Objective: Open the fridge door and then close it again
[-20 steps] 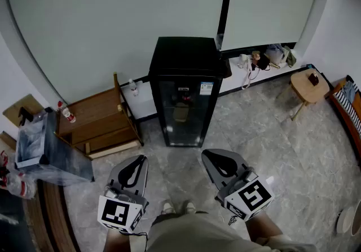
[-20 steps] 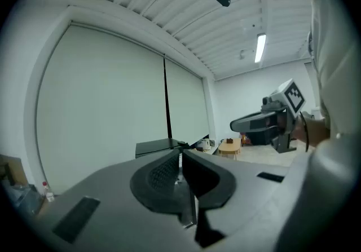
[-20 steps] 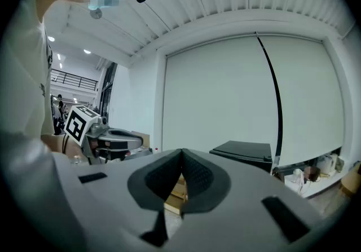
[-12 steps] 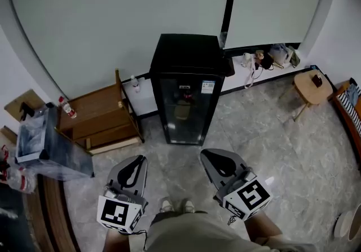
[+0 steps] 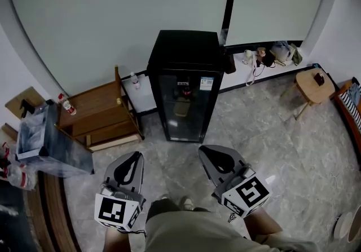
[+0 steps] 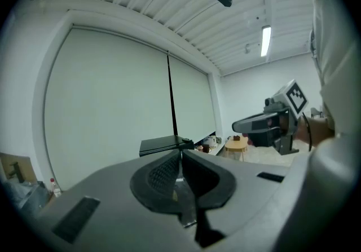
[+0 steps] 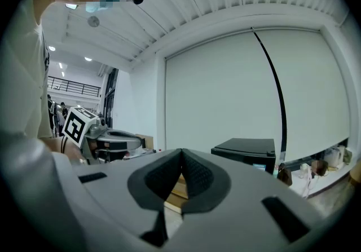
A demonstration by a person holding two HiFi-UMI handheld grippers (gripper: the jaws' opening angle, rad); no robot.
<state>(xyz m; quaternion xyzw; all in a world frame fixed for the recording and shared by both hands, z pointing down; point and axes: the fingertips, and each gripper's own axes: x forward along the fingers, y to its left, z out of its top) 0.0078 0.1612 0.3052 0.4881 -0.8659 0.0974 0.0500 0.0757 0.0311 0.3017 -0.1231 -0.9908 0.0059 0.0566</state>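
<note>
Left gripper: low at the left of the head view, jaws pressed together with nothing between them, aimed across the floor toward the fridge.
Right gripper: low at the right, jaws likewise together and empty, tips angled toward the front of the fridge.
Fridge: black, upright against the pale wall, ahead of both pairs of jaws and well apart from them, with a stretch of grey floor between.
Glass door: flush with the cabinet, shut, with a small label at its upper right corner.
Fridge against the jaws: roughly centred between the two grippers, touched by neither.
Inside the fridge: a dark reddish item on an upper level and a tan one below it, dim behind the glass, kind impossible to tell.
Wooden shelf unit: just left of the fridge, with a red-capped bottle at its left end.
Second bottle: upright between the shelf unit and the fridge.
Clear plastic bin: left of the shelf unit, contents blurred.
Round stool: far right, a small dark object on its seat.
Wall ledge: right of the fridge, crowded with items too small to name.
</note>
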